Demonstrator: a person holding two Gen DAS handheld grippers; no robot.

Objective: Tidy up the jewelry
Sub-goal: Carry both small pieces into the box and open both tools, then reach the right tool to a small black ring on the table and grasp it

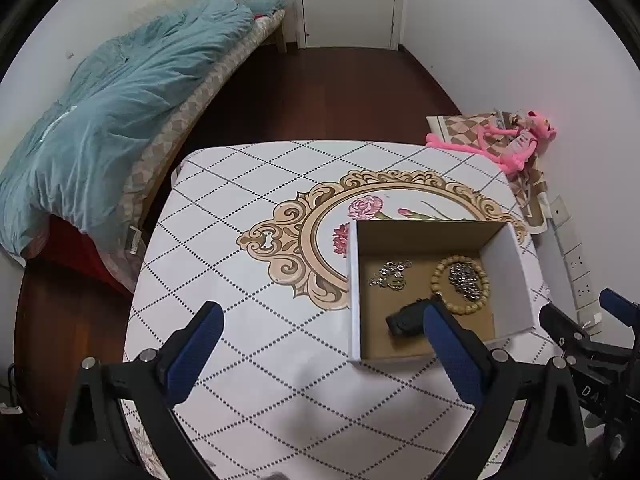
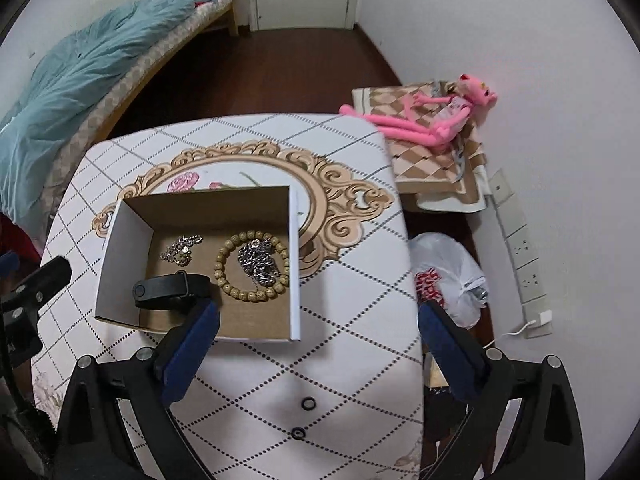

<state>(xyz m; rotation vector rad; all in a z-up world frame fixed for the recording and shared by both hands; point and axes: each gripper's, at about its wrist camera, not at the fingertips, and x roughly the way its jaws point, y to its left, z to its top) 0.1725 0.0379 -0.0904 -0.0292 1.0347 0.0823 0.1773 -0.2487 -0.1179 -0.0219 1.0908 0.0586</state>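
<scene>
An open cardboard box [image 1: 506, 280] [image 2: 124, 264] stands on the patterned table [image 1: 240, 240]. Inside lie a wooden bead bracelet [image 1: 440, 276] [image 2: 253, 294], a dark metal chain [image 1: 464, 280] [image 2: 260, 264] within its ring, a thin silver chain [image 1: 390, 274] [image 2: 182, 250] and a black band [image 1: 404, 320] [image 2: 172, 286]. Two small black rings [image 2: 307, 403] lie on the table in front of the box. My left gripper [image 1: 324, 328] hangs open over the table left of the box, nothing between its fingers. My right gripper [image 2: 320, 332] is open above the box's near right corner, holding nothing.
A bed with a teal duvet [image 1: 120, 100] runs along the left. Right of the table sit a pink plush toy [image 2: 432, 120] on a checked cushion, a white plastic bag [image 2: 452, 272] on the floor and a power strip [image 2: 528, 264] along the wall.
</scene>
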